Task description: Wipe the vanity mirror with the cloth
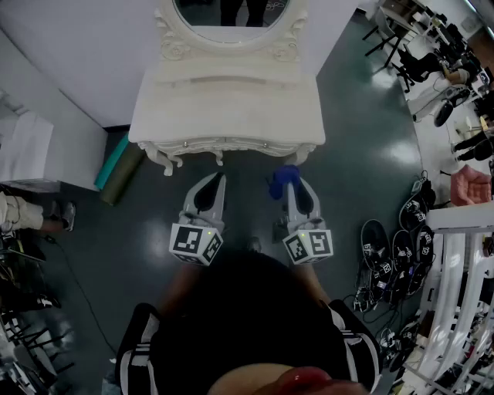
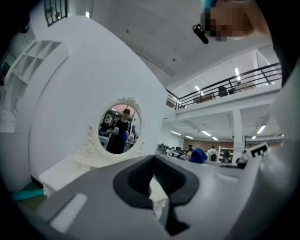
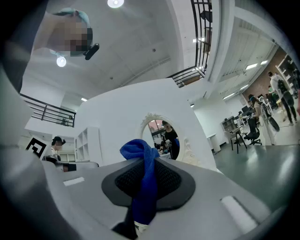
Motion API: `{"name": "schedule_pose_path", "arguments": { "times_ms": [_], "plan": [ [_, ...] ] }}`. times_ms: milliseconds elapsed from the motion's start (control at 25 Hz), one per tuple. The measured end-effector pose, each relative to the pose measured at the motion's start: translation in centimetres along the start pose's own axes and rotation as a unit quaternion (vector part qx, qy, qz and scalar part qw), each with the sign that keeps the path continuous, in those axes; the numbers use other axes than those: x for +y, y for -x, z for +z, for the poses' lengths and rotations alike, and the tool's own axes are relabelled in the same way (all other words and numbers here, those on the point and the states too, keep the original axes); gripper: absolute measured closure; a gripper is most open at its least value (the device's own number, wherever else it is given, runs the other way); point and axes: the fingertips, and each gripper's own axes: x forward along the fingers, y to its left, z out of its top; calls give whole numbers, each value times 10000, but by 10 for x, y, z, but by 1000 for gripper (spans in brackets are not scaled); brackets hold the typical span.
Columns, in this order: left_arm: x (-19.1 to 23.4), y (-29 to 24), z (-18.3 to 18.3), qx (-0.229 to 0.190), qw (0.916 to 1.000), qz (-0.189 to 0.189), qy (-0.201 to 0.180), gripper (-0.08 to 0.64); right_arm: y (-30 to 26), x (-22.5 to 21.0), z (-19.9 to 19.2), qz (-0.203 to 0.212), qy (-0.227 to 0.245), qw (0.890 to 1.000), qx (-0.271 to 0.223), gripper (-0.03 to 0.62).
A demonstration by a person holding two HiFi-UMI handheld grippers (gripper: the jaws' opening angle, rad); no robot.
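Note:
The white vanity table (image 1: 225, 108) stands ahead of me, with its oval mirror (image 1: 231, 15) in an ornate white frame at the top edge of the head view. Both grippers hover over the dark floor just short of the table's front edge. My right gripper (image 1: 289, 185) is shut on a blue cloth (image 1: 284, 179), which bunches out past the fingertips. In the right gripper view the cloth (image 3: 143, 187) hangs between the black pads, and the mirror (image 3: 164, 138) is beyond. My left gripper (image 1: 216, 185) is shut with nothing in it. The mirror (image 2: 119, 131) shows far off in the left gripper view.
A white wall panel backs the vanity. A green roll (image 1: 120, 170) lies on the floor by the table's left leg. Several shoes and cables (image 1: 394, 254) lie at the right beside a white rack (image 1: 455, 262). Chairs and desks stand at the far right.

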Motion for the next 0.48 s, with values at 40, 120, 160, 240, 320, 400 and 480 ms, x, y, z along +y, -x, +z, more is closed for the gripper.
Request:
{"name": "schedule_pose_path", "arguments": {
  "times_ms": [40, 120, 160, 240, 320, 400, 480],
  "plan": [
    [1, 1, 0, 4, 10000, -13, 7, 549, 0, 2, 1, -4, 12, 10000, 14, 534],
    [2, 2, -1, 10, 10000, -29, 26, 549, -1, 6, 1, -7, 29, 10000, 38, 534],
    [4, 3, -2, 10, 10000, -29, 33, 549, -1, 8, 1, -6, 32, 10000, 51, 534],
    [5, 3, -1, 5, 10000, -23, 34, 549, -3, 9, -1, 0, 41, 10000, 74, 534],
    [6, 4, 1, -2, 10000, -23, 35, 549, -3, 12, 0, 21, 71, 9999, 94, 534],
    [7, 6, 2, -9, 10000, -14, 47, 549, -3, 15, 2, 39, 109, 9999, 122, 534],
    [10, 8, 2, -6, 10000, -1, 77, 549, -3, 15, 0, 36, 74, 9999, 93, 534]
  ]
}}
